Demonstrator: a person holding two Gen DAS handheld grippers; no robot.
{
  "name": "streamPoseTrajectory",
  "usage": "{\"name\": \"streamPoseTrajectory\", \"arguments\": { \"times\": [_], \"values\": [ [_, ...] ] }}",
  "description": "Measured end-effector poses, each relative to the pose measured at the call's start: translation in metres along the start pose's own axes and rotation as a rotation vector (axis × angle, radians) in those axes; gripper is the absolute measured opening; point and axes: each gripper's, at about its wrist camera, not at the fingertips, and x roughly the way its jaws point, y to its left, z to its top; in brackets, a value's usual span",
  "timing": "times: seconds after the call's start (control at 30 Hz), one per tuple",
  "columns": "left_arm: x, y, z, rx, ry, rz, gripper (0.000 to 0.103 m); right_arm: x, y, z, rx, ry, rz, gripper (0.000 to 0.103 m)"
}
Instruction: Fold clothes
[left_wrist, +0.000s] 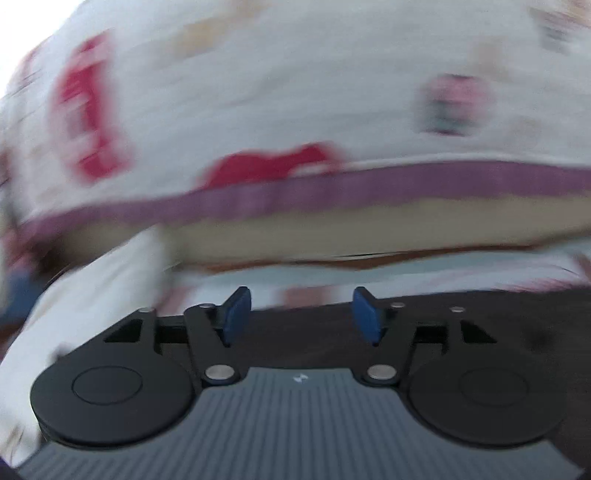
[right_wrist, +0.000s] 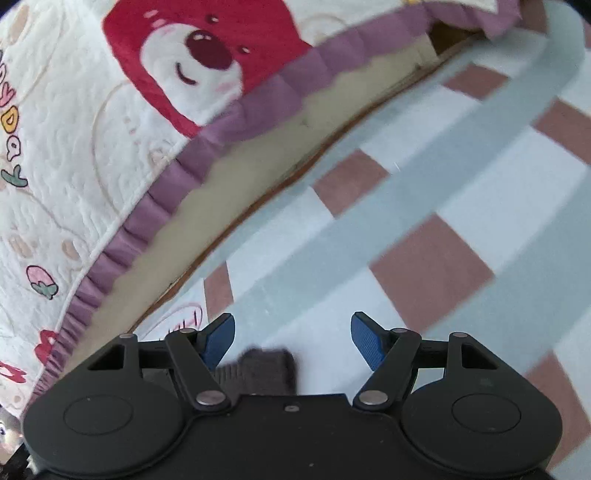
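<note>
Quilt (right_wrist: 92, 140): white, padded, with a purple ruffled border (right_wrist: 236, 122); it fills the upper left of the right wrist view and most of the left wrist view (left_wrist: 295, 92), where it is blurred.
Writing on the quilt: coloured letters run down the left edge of the right wrist view; "D", "a" and "y" can be made out, the rest is cut off.
Bear print (right_wrist: 195, 59): a red bear face with a white muzzle and a dark nose, just inside the border.
Strawberry print (right_wrist: 42, 282): small and pink, lower on the quilt.
Mattress edge (right_wrist: 258, 140): a tan band directly under the ruffle.
Floor (right_wrist: 443, 221): checked in pale blue, white and dull red, to the right of the bed.
Dark cloth (right_wrist: 266, 369): a grey knitted piece (too blurred to say which garment), low between the right gripper's fingers, touching neither pad as far as can be seen.
Right gripper (right_wrist: 292, 341): blue pads spread wide, nothing clamped.
Left gripper (left_wrist: 301, 314): pads likewise apart and holding nothing; a small white logo on its body is unreadable.
</note>
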Motion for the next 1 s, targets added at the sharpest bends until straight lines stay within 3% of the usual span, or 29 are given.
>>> {"name": "streamPoseTrajectory", "arguments": {
  "times": [0.03,0.13,0.33,0.47,0.5,0.6,0.7,0.73,0.77,0.8,0.83,0.87,0.93,1.0],
  "values": [
    [0.000,-0.015,0.006,0.041,-0.011,-0.052,0.066,0.002,0.002,-0.003,-0.017,0.019,0.003,0.075],
    [0.025,-0.046,0.013,0.089,0.087,-0.209,0.066,0.015,0.017,-0.022,-0.132,0.082,-0.003,0.075],
    [0.047,-0.082,-0.002,0.424,0.170,-0.319,0.066,0.025,0.065,-0.061,-0.476,0.049,-0.149,0.074],
    [0.062,-0.106,-0.013,0.642,0.221,-0.385,0.066,0.043,0.062,-0.055,-0.432,0.101,-0.127,0.079],
    [0.064,-0.107,-0.019,0.654,0.202,-0.354,0.069,0.044,0.061,-0.054,-0.417,0.095,-0.119,0.079],
    [0.071,-0.111,-0.035,0.674,0.142,-0.238,0.103,0.043,0.075,-0.072,-0.543,0.091,-0.172,0.080],
    [0.078,-0.110,-0.031,0.590,0.136,-0.224,0.103,0.047,0.094,-0.092,-0.707,0.089,-0.182,0.075],
    [0.081,-0.108,-0.028,0.569,0.142,-0.256,0.098,0.051,0.097,-0.091,-0.721,0.079,-0.156,0.070],
    [0.083,-0.107,-0.024,0.548,0.147,-0.288,0.089,0.053,0.100,-0.090,-0.729,0.072,-0.124,0.043],
    [0.086,-0.106,-0.020,0.527,0.153,-0.320,0.055,0.054,0.101,-0.086,-0.717,0.074,-0.079,0.015],
    [0.088,-0.105,-0.017,0.510,0.160,-0.350,0.015,0.055,0.101,-0.082,-0.703,0.072,-0.043,0.015],
    [0.088,-0.108,-0.013,0.520,0.172,-0.357,0.004,0.054,0.100,-0.080,-0.688,0.055,-0.043,0.015],
    [0.082,-0.112,-0.005,0.560,0.119,-0.303,0.004,0.043,0.101,-0.075,-0.715,-0.020,-0.061,0.015],
    [0.074,-0.108,0.010,0.531,0.042,-0.256,0.004,0.028,0.100,-0.066,-0.690,-0.106,-0.041,0.014]
  ]
}}
